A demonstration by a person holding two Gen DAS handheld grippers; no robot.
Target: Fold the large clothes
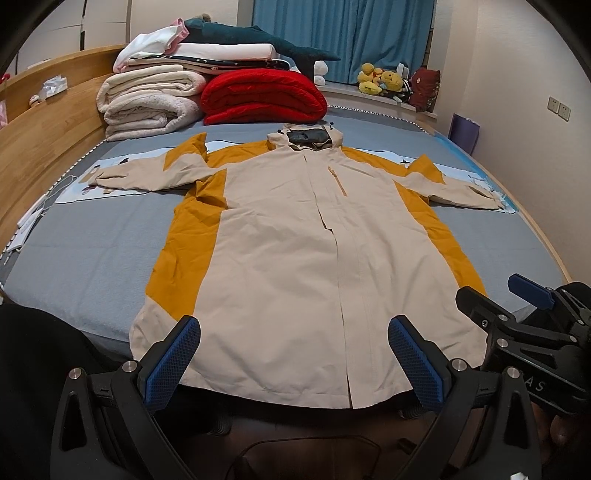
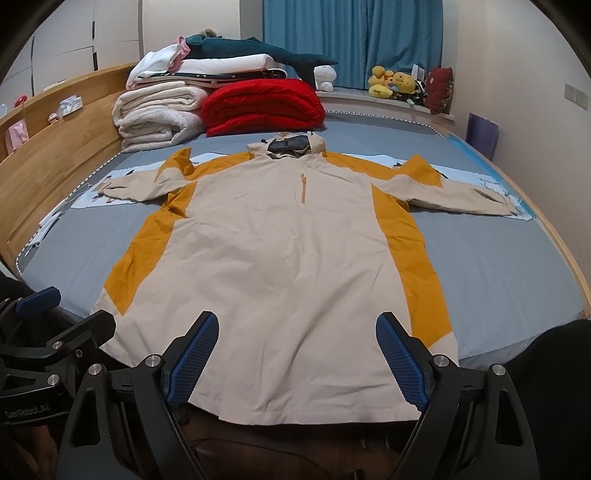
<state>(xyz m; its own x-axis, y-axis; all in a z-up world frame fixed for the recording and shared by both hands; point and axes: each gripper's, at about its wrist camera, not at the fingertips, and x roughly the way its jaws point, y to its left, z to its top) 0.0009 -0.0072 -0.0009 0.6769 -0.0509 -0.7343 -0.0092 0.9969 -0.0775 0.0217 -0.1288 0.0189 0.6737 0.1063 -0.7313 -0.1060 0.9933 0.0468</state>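
Observation:
A large beige and mustard hooded jacket (image 1: 288, 258) lies flat, front up, on the grey-blue bed (image 1: 81, 258), hood far, sleeves spread to both sides, hem at the near edge. It also shows in the right wrist view (image 2: 280, 258). My left gripper (image 1: 295, 328) is open and empty, held just above the hem's left part. My right gripper (image 2: 297, 328) is open and empty above the hem's right part. The right gripper also shows at the lower right of the left wrist view (image 1: 491, 295). The left gripper shows at the lower left of the right wrist view (image 2: 70, 306).
Folded white blankets (image 1: 147, 107) and a red quilt (image 1: 262, 98) are stacked at the head of the bed. A wooden headboard (image 1: 44, 147) runs along the left. Plush toys (image 1: 380, 79) sit on the far sill by blue curtains (image 1: 340, 33). A wall stands to the right.

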